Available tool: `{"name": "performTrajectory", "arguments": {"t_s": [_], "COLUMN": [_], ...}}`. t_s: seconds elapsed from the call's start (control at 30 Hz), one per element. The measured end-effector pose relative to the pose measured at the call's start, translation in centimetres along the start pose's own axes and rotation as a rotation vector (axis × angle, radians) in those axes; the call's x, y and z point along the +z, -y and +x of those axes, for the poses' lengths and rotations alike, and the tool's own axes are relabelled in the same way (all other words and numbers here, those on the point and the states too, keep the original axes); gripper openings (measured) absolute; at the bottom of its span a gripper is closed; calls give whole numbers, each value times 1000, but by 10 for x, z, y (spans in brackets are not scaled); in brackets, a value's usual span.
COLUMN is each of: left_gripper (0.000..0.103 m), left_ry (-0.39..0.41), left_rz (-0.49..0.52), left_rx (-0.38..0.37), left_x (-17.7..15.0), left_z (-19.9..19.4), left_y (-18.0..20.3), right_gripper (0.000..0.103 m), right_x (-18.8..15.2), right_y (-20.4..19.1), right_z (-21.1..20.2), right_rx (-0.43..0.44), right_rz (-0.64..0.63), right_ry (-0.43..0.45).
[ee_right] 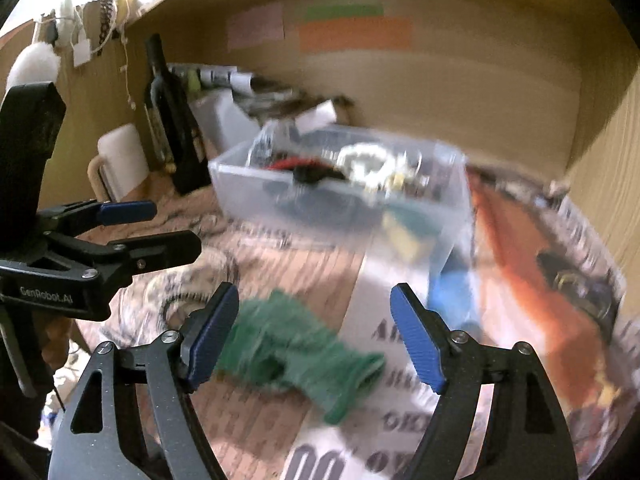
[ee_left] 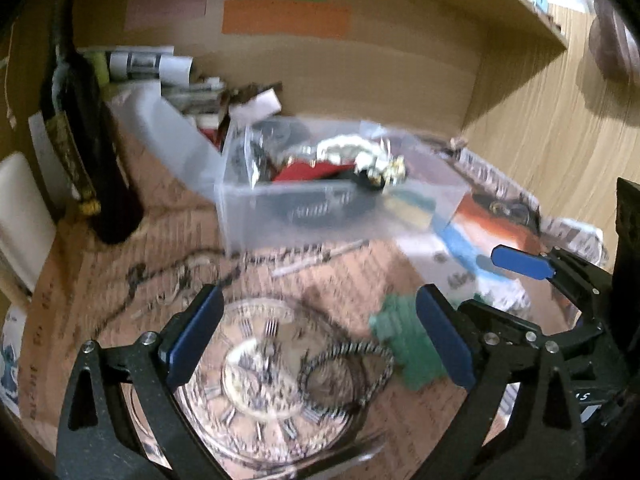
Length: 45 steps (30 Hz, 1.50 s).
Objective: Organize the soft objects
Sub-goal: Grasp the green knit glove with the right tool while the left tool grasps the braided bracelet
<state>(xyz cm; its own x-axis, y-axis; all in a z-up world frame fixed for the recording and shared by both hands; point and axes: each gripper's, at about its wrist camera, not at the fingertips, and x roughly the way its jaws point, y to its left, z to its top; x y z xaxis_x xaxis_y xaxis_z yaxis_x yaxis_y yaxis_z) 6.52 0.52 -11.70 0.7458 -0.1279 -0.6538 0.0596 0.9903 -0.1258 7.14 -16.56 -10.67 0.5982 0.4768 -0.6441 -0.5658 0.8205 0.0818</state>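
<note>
A green knitted cloth [ee_right: 304, 352] lies on the table between the fingers of my open right gripper [ee_right: 316, 336]; it also shows in the left wrist view [ee_left: 408, 340]. A black-and-white braided cord loop [ee_left: 344, 372] lies on a clock-face print under my open, empty left gripper [ee_left: 320, 336]. A clear plastic box [ee_left: 336, 196] holding several small items stands behind; it also shows in the right wrist view [ee_right: 344, 188]. The left gripper [ee_right: 160, 228] appears at the left of the right wrist view, and the right gripper [ee_left: 516, 276] at the right of the left wrist view.
A dark bottle [ee_left: 84, 140] and a white mug [ee_right: 120, 160] stand at the back left. Papers and clutter [ee_left: 192, 88] lie behind the box. Printed newspaper [ee_right: 540, 280] covers the table at the right. A wooden shelf wall [ee_left: 360, 60] closes the back.
</note>
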Motion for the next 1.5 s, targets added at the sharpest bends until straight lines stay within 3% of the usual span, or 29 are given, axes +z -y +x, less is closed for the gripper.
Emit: {"name": "performTrajectory", "arguments": {"t_s": [0.2, 0.37, 0.57, 0.67, 0.73, 0.93, 1.07, 1.23, 1.5], "left_gripper": [98, 98, 98, 97, 90, 57, 44, 38, 38], "left_ry": [-78, -113, -137, -126, -110, -99, -100, -80, 5], "left_rz": [-18, 3, 6, 10, 11, 15, 5, -9, 1], "left_rx": [-24, -33, -19, -14, -11, -20, -32, -31, -27], "left_x": [-21, -34, -42, -43, -45, -44, -41, -35, -11], "left_z": [12, 20, 32, 32, 31, 29, 27, 23, 5], "left_y": [-4, 4, 7, 7, 8, 6, 3, 3, 4], "right_gripper": [76, 71, 46, 28, 17, 14, 14, 14, 14], "right_x": [-21, -24, -30, -31, -31, -29, -26, -18, 2], "right_y": [-3, -5, 2, 9, 13, 16, 17, 21, 30], "right_z": [22, 22, 16, 13, 14, 10, 6, -2, -18], "right_rx": [30, 9, -13, -35, -50, -46, -41, -39, -58], "right_rz": [20, -10, -21, -11, -1, 22, 32, 57, 62], "right_ry": [-100, -95, -80, -76, -76, -58, -35, 6, 85]}}
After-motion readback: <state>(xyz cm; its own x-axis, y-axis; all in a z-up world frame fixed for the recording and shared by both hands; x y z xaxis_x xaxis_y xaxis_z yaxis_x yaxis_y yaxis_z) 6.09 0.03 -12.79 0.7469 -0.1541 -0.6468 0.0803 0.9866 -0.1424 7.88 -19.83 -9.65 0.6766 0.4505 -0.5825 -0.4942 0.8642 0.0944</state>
